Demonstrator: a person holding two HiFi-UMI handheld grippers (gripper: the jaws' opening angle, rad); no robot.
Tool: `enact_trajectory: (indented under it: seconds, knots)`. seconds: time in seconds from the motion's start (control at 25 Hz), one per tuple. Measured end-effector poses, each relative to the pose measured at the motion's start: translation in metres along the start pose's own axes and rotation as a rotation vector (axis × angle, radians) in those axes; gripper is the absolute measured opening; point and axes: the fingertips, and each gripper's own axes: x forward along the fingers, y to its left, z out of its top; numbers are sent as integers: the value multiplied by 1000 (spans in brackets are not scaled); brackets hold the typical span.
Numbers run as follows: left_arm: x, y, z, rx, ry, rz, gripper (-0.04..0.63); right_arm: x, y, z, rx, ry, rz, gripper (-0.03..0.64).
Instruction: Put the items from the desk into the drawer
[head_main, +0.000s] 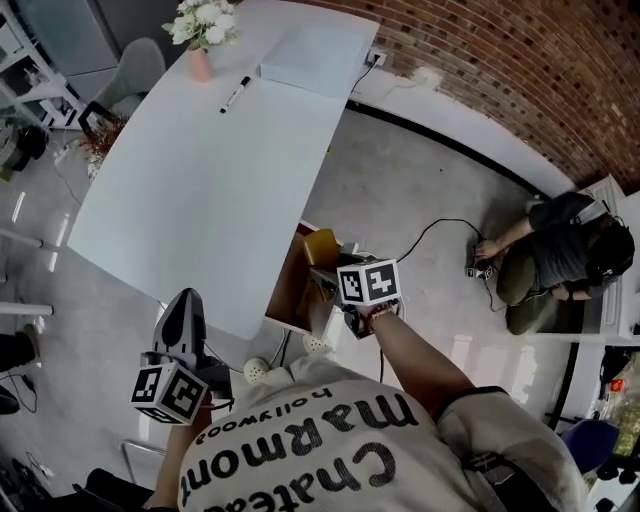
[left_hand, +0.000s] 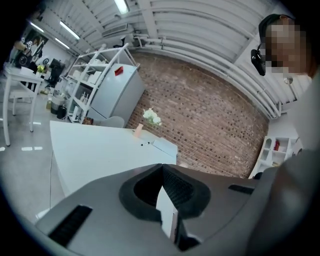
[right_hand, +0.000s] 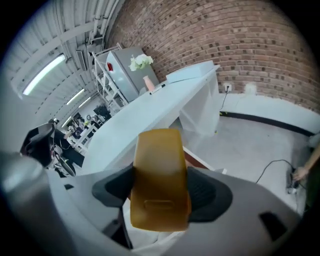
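I am gripping an amber, translucent plastic case with rounded corners (right_hand: 159, 175) in the right gripper (head_main: 328, 268). Its dark ribbed fingers (right_hand: 210, 192) are standing wide apart and pressing on the case's two sides. The case is hanging just off the right edge of the long white tabletop (head_main: 210, 190), over the open brown wooden drawer (head_main: 287, 288) that is sticking out from under that edge. I cannot tell whether the case is touching the drawer.

The left gripper (head_main: 186, 305) is hovering just off the tabletop's near corner and pointing along the tabletop. Its fingers are sitting closed together with nothing between them.

At the tabletop's far end a black marker pen (head_main: 235, 94) is lying near a flat white rectangular sheet (head_main: 300, 52). A pink vase of white flowers (head_main: 200, 58) is standing at the tabletop's far left corner. Well away from the tabletop, by the brick wall, a person in dark clothes (head_main: 560, 260) is crouching on the grey floor (head_main: 420, 190).
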Motion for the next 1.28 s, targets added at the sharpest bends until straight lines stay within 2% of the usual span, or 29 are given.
enact_trajectory:
  seconds: [0.32,0.64,0.88,1.0,1.28]
  knots:
    - [-4,12,-19,-11,15,127,2,60,-6,-26,-35,128,62,347]
    - [-36,31,-28,-9,11,279,2,114,12,-55,-72,223,126,347]
    - [-65,54,-38,-61,-14,380,2,147,18,-89,-116,299,114,347]
    - [-80,61,-47,-73,-7,422,2,158,17,-105,-125,305,104,347]
    - [-91,72,-62,-72,8,472,2,183,2,-120,-31,276,31,347]
